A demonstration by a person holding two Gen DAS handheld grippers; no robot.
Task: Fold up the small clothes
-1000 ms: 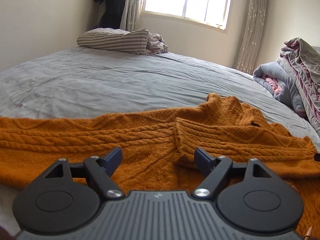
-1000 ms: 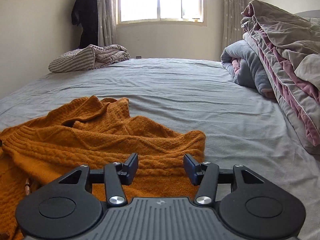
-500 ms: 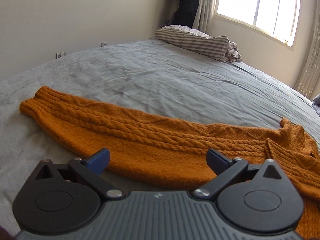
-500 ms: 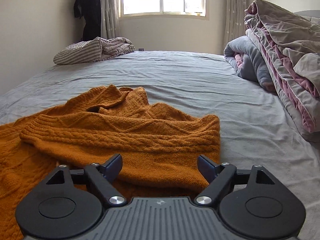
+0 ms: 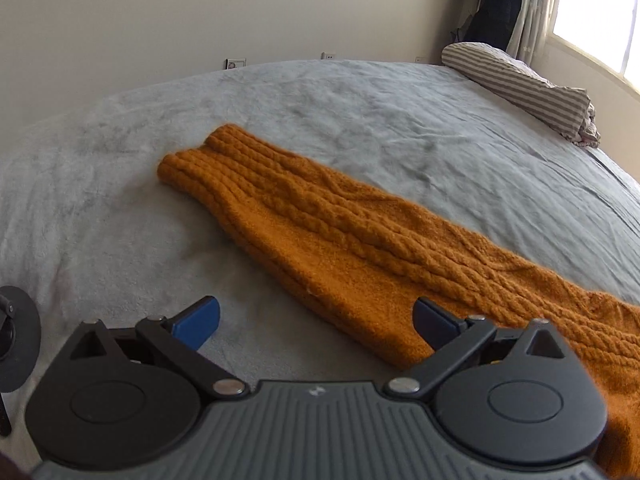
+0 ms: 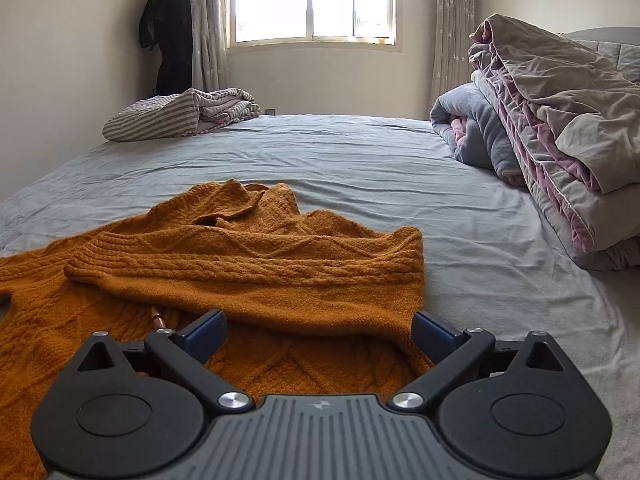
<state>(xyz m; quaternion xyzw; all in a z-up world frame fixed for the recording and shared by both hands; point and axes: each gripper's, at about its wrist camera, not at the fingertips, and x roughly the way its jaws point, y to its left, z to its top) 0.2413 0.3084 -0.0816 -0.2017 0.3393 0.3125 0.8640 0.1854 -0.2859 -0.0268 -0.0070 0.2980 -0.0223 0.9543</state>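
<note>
An orange cable-knit sweater [image 5: 360, 240] is spread on a grey bed sheet [image 5: 360, 120]. In the left wrist view, one long sleeve is laid out flat, its ribbed cuff [image 5: 188, 164] at the far left and the knit widening toward the near right. The left gripper [image 5: 316, 320] is held low over the sheet with its jaws spread wide and nothing between them; its blue left fingertip [image 5: 198, 322] is seen over bare sheet, its right fingertip [image 5: 434, 320] over the near edge of the sleeve. Whether the pads touch the fabric cannot be told. In the right wrist view, the other sleeve [image 6: 260, 272] is folded across the sweater's body, and the collar [image 6: 236, 208] is bunched at the far side. The right gripper [image 6: 318, 330] is also opened wide and grips nothing, the folded sleeve's near edge lying between its fingers. A small copper-coloured piece [image 6: 157, 317] is seen on the knit near the left fingertip. A striped blanket [image 6: 176, 114] is heaped at the far left of the bed, and a pile of folded quilts [image 6: 560, 140] is stacked along the right. A window [image 6: 312, 0] is set in the far wall, with a dark garment [image 6: 170, 32] hung to its left.
</note>
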